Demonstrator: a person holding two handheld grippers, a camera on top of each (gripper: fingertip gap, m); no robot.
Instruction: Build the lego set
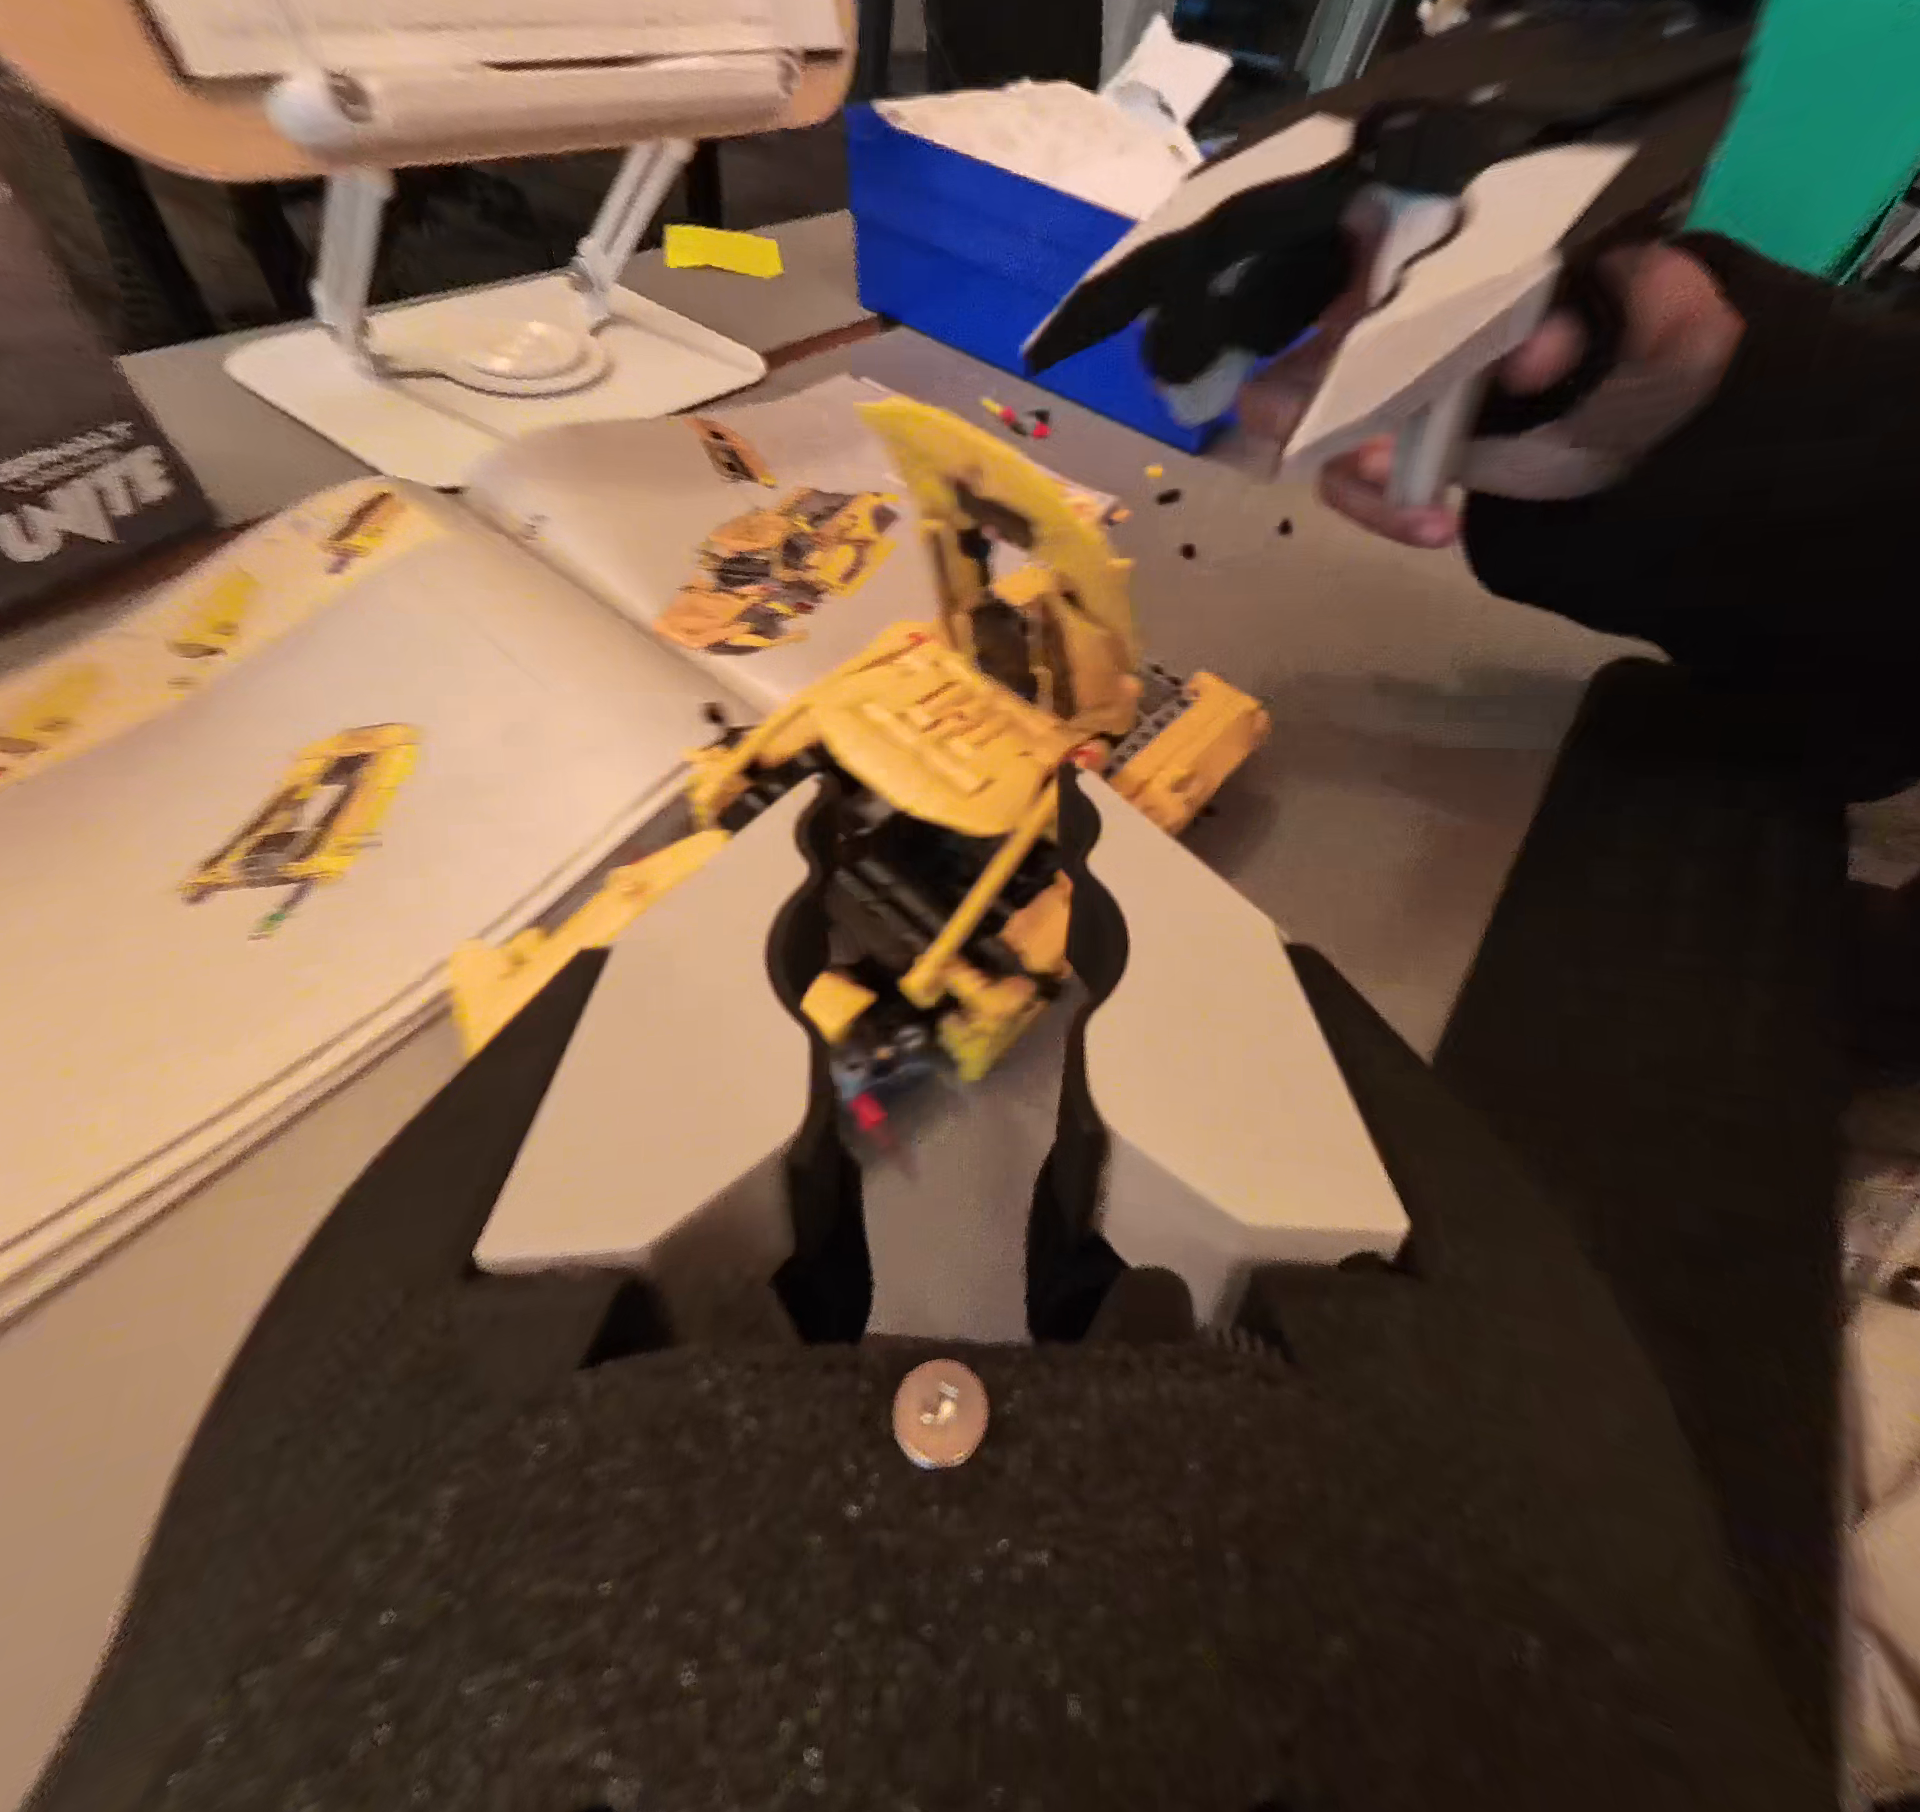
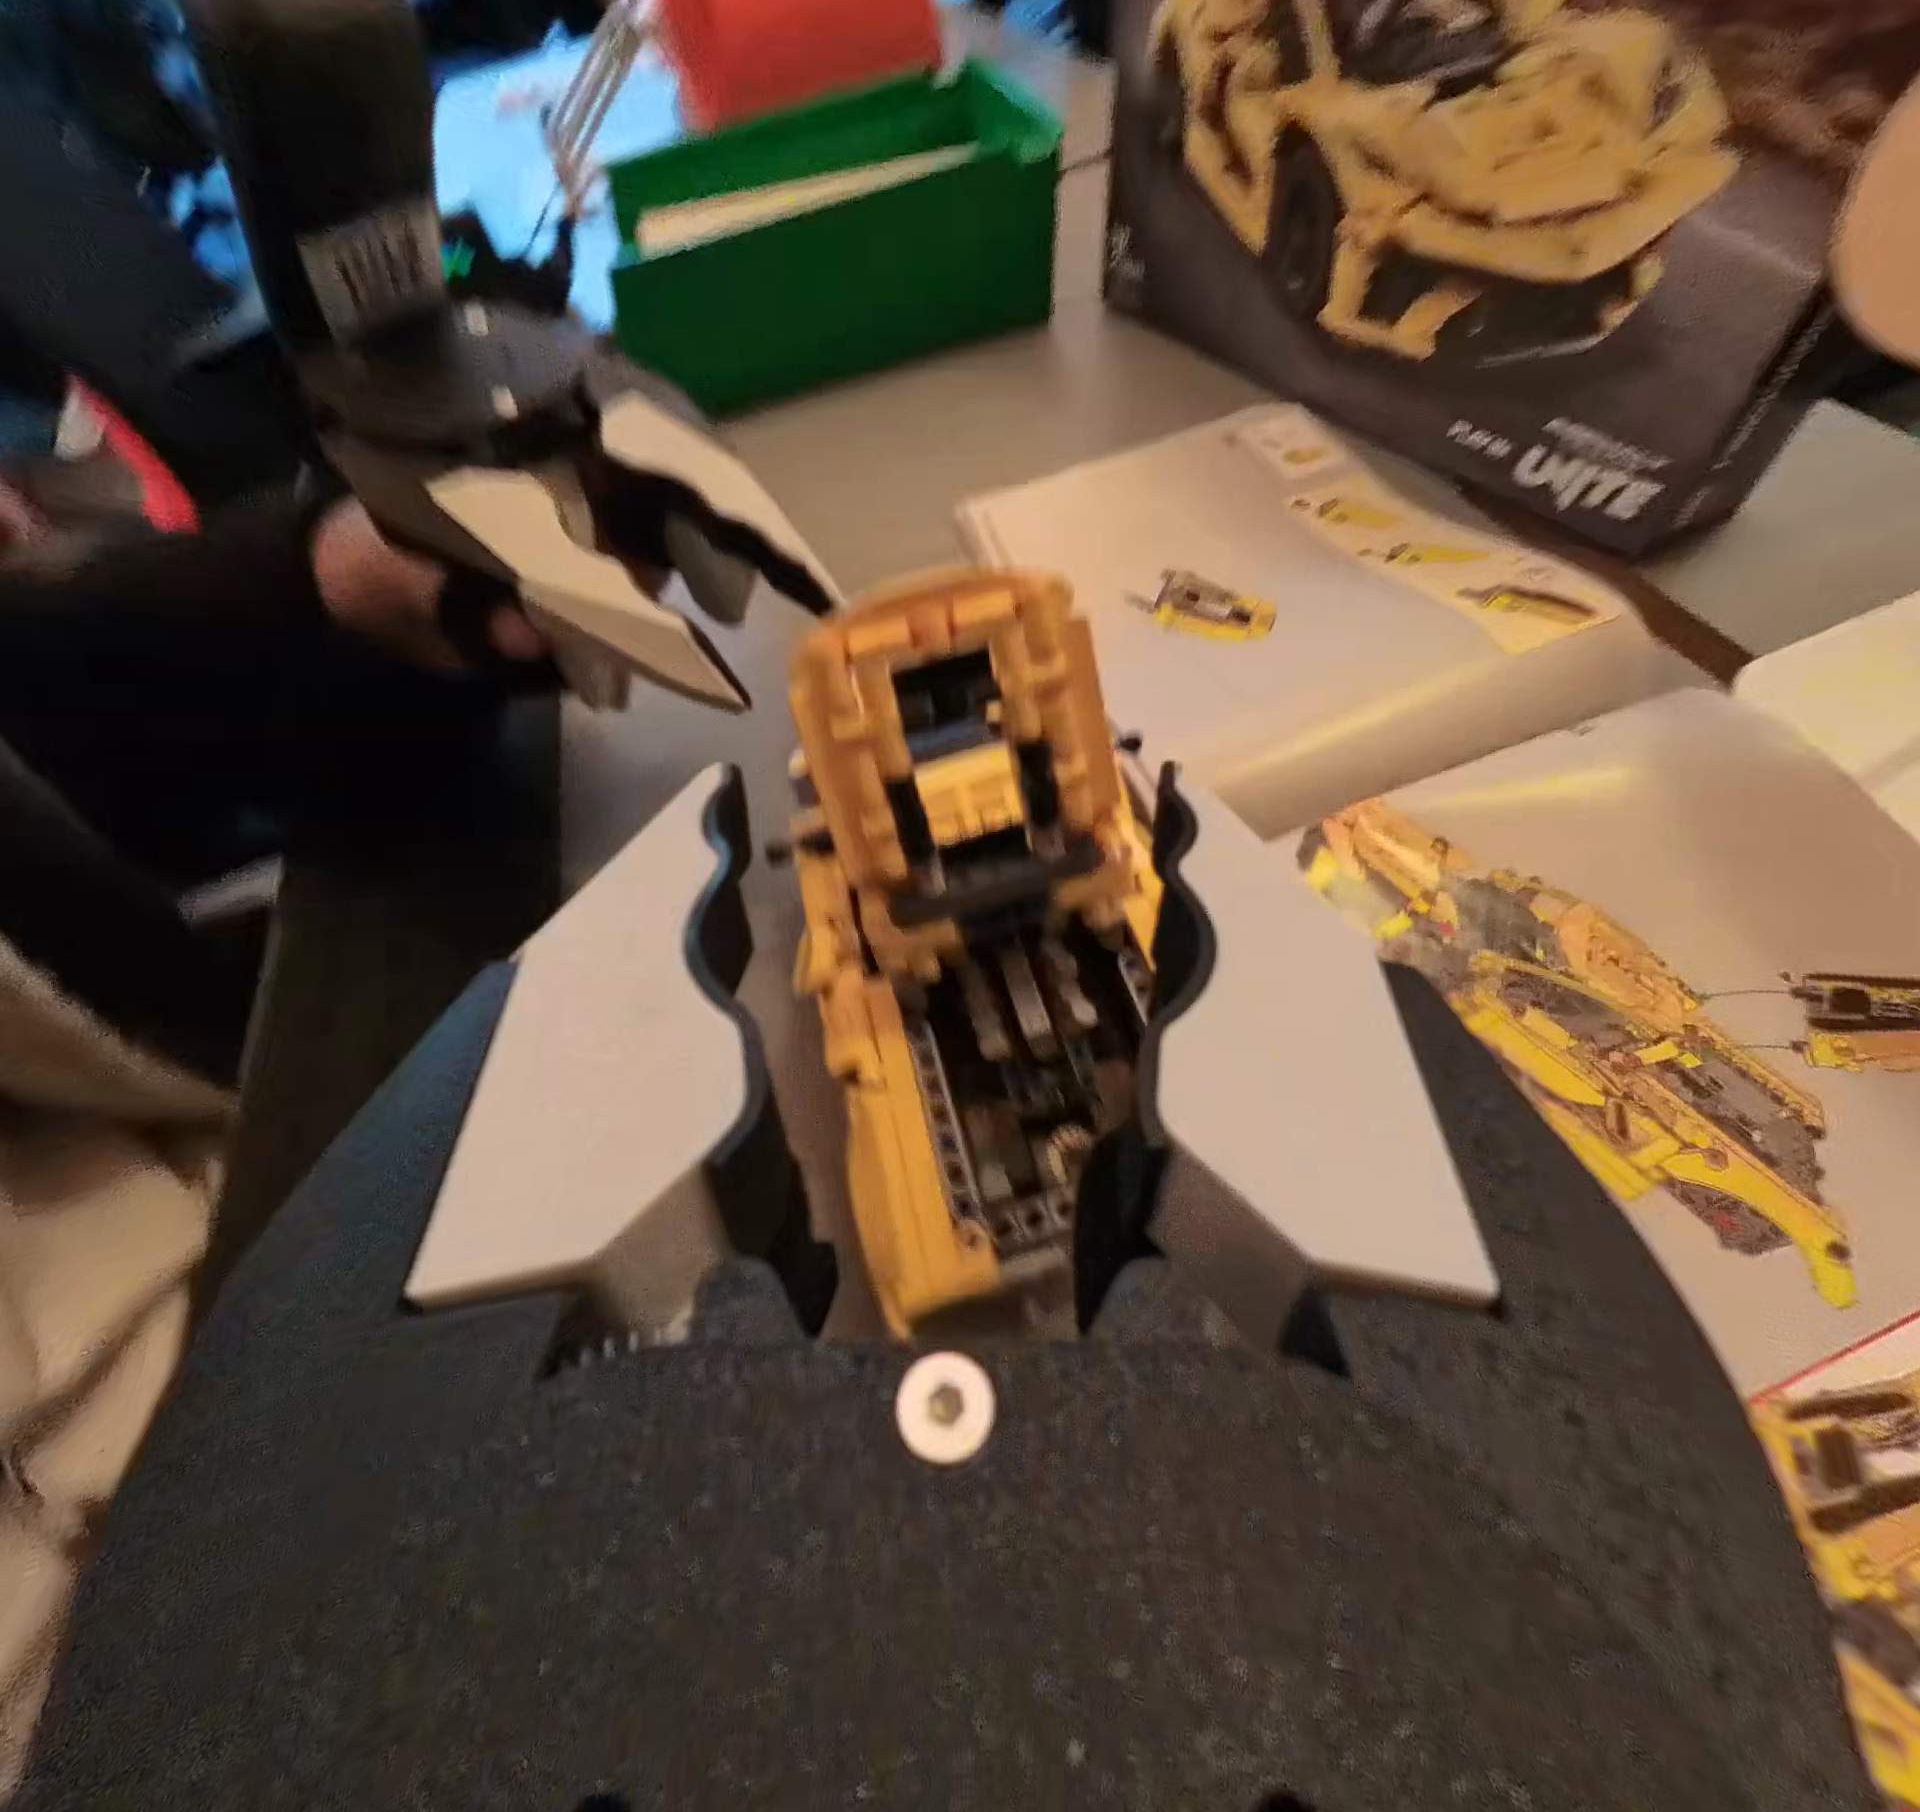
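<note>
A partly built yellow and black lego car [image 1: 935, 734] lies on the grey table [image 1: 1403, 827] with a yellow panel section raised upright [image 1: 1018, 515]. My left gripper [image 1: 945, 786] is open and hovers over the car's near end; the car shows through the gap, and nothing is pressed between the pads. The right wrist view shows my left gripper [image 2: 787, 656] beside the raised frame with fingers apart and bare. My right gripper [image 2: 948, 775] is open wide and looks down along the car [image 2: 904, 1139]. In the left wrist view my right gripper [image 1: 1158, 406] is up in the air, clear of the car.
An open instruction booklet [image 1: 312, 723] lies left of the car. The set's dark box [image 2: 1455, 204] stands behind it. A blue box [image 1: 966, 235], a green box [image 2: 831, 276] and a white stand [image 1: 499, 360] sit at the back. Small loose pieces [image 1: 1174, 515] lie near the blue box.
</note>
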